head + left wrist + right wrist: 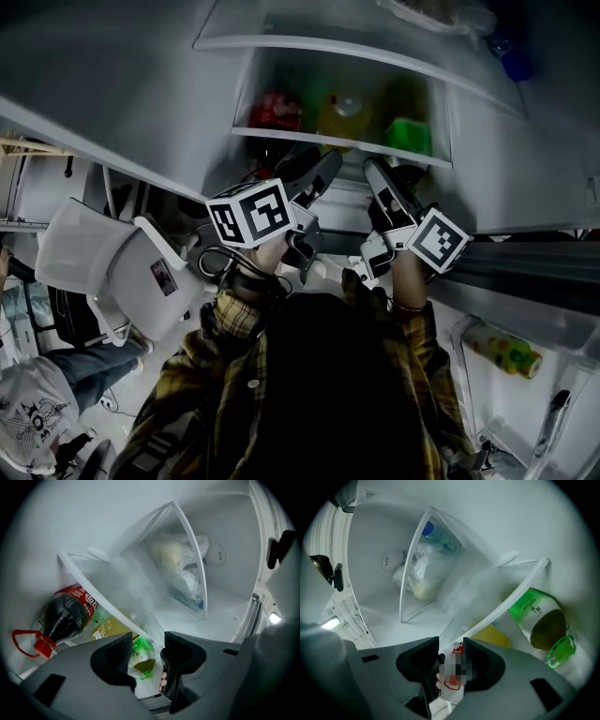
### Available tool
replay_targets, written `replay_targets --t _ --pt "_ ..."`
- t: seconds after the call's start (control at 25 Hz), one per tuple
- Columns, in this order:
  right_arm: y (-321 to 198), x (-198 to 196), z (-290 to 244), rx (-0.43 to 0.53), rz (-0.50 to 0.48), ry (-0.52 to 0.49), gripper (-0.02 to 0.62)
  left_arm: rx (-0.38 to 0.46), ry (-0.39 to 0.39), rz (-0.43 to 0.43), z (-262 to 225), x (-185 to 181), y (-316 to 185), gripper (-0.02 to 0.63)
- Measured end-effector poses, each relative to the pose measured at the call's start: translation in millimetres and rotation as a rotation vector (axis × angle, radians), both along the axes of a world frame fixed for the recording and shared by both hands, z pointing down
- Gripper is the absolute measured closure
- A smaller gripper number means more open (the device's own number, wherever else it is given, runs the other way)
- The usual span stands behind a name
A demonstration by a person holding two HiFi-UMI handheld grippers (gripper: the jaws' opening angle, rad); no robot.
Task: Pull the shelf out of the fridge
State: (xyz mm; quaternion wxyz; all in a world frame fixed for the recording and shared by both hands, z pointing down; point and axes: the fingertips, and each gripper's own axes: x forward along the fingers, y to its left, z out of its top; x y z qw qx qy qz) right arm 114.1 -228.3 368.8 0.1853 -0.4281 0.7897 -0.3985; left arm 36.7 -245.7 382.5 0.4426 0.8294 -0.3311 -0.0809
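While the fridge (497, 159) stands open at upper centre, the shelf (337, 141) sits inside, its front edge just ahead of left tongs (328, 161) and right tongs (373, 169); both spread, pinching nothing. Loading it: cola bottle (274, 111), yellow bottle (345, 117), green bottle (408, 136). Bagged food (176, 557) above. White chair (112, 267) lower left.

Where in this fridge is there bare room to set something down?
In the head view, the upper shelf looks bare left of the plastic bag. The lower shelf is crowded: cola bottle, yellow bottle and green bottle lie across it.
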Motion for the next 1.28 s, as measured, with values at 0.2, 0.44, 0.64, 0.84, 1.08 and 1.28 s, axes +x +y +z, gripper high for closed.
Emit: replay_targets --t 0.2,0.44,0.64,0.84,1.08,1.28 --pt "-8.9 0.2 9.9 -0.041 0.003 -0.053 0.445 -0.037 0.069 -0.012 2.7 2.9 -9.5 0.399" --pt "-20.4 3.7 13.7 -0.062 0.006 -0.137 0.445 -0.091 0.133 -0.033 8.3 4.2 -19.9 0.399" --pt "-29.9 5.4 18.6 -0.083 0.013 -0.174 0.445 -0.098 0.141 -0.033 8.1 9.0 -28.4 0.399" --pt "-41.8 5.1 21.1 -0.099 0.01 -0.19 0.445 -0.11 0.145 -0.035 9.1 13.8 -36.8 0.399" --pt "-55.3 5.9 24.3 -0.122 0.017 -0.219 0.445 -0.131 0.153 -0.051 12.9 15.7 -49.5 0.399" --pt "-65.4 8.7 25.7 -0.143 0.036 -0.254 0.445 -0.162 0.181 -0.065 17.6 15.5 -56.2 0.399"
